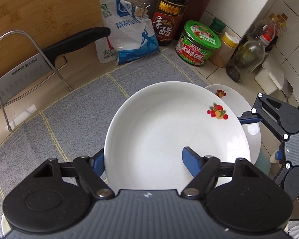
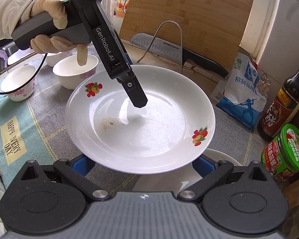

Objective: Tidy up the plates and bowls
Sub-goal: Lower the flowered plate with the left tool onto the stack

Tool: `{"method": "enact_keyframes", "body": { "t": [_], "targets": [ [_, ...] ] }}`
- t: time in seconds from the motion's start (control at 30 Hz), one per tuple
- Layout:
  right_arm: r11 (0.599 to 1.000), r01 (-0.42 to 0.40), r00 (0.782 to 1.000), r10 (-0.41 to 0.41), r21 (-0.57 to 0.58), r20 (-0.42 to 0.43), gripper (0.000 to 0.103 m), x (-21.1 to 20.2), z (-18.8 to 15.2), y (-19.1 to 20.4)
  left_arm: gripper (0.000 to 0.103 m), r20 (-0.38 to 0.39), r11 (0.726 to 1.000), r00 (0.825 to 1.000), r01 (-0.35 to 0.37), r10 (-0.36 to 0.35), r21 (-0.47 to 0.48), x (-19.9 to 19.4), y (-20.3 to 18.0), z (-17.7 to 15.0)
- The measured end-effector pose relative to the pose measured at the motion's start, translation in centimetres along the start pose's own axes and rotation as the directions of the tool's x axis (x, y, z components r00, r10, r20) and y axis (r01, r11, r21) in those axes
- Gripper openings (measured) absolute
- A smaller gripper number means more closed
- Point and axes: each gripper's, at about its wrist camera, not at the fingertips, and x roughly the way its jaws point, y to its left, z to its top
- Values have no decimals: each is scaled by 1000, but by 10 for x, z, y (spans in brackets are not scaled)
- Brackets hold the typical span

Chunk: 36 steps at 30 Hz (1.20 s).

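Gripping a white plate [image 1: 169,123] by its rim with the left tool [image 1: 143,153], at a narrow, steady opening: one blue pad [image 1: 191,159] lying on the inside of the plate, the other finger tucked beneath the rim. From the right wrist view, seen reaching in from the upper left, with its black finger [image 2: 137,97] over the plate's [image 2: 149,131] well and a gloved hand [image 2: 49,10] round the handle.

Right tool [image 2: 142,163] at the opposite side of the same plate, fingers set wide, both blue pads half hidden under the near rim. Cannot tell whether these press on anything.

Fruit decals on the plate's rim and a brownish smear in its well. Partly under it, toward the right tool, a second plate [image 1: 231,99] with the same decal, showing only an arc of its rim from the right wrist [image 2: 223,155].

Beneath both, a grey checked mat [image 1: 69,119] spread on the bench. Toward the left end of the mat, white bowls with pink flowers, one [image 2: 75,73] nearer the plate and one [image 2: 18,83] further out.

Along the back edge of the bench: a bamboo cutting board [image 1: 39,6] leaning upright, a wire rack [image 1: 14,33] with a black-handled knife [image 1: 29,67] against it, a blue-and-white salt bag [image 1: 127,37], a dark vinegar bottle [image 1: 169,16], a green tin [image 1: 197,43] and a glass jar [image 1: 245,59].
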Motion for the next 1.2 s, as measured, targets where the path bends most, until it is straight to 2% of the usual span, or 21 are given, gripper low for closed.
{"method": "enact_keyframes", "body": {
  "t": [0.53, 0.77, 0.87, 1.2],
  "targets": [
    [988, 108, 994, -105, 110, -30, 103, -50, -56, -6, 76, -36, 990, 997, 70, -66, 123, 37, -79, 20],
    [978, 131, 991, -123, 162, -61, 103, -59, -79, -16, 76, -72, 983, 994, 97, -86, 158, 60, -104, 26],
    [974, 122, 992, -113, 189, -57, 103, -61, -84, -21, 77, -72, 979, 997, 54, -40, 196, 66, -111, 27],
    [968, 81, 996, -73, 237, -44, 103, -54, -88, -35, 77, -106, 985, 994, 16, 2, 174, 76, -106, 28]
  ]
}}
